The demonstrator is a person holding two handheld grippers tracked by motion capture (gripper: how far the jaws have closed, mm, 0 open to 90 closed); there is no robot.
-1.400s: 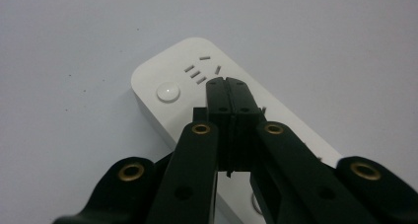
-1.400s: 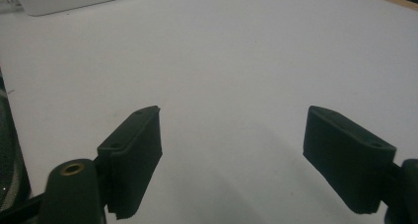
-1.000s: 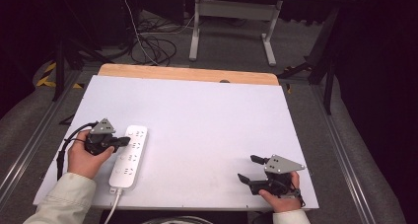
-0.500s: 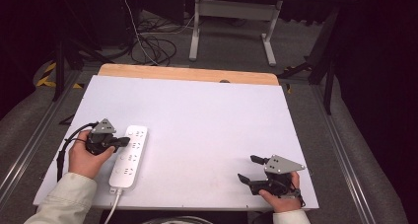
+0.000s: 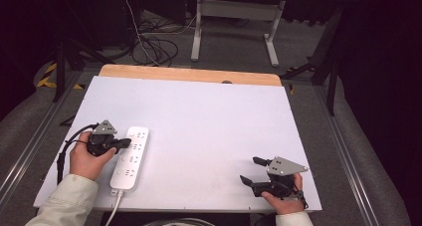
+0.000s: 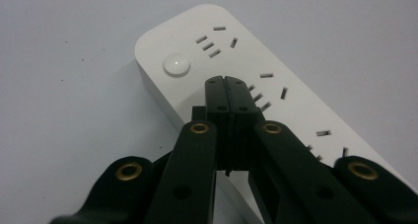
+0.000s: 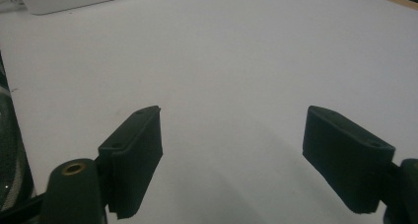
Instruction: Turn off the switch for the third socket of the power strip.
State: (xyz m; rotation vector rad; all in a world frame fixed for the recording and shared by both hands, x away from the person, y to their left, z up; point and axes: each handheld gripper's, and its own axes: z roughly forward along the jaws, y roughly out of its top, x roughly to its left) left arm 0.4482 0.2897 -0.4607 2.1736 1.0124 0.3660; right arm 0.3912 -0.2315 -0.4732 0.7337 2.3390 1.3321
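A white power strip (image 5: 130, 156) lies on the white surface (image 5: 209, 126) at about 8 o'clock, its long axis running from 6 towards 12, its cord (image 5: 113, 212) trailing off the near edge. The left hand-held gripper (image 5: 123, 143) comes in from 9 o'clock with its jaws pressed together and empty, the tips over the strip's top face just beside a row of socket slots; whether they touch it I cannot tell. In the left gripper view the tips (image 6: 227, 86) sit close to the round switch button (image 6: 176, 65), so closed jaws probably serve as a single blunt poker for pressing that button. The right hand-held gripper (image 5: 253, 170) rests at 5 o'clock, well apart from the strip, jaws spread wide over bare surface, likely parked in waiting. No containers are on the surface; every socket on the strip looks vacant
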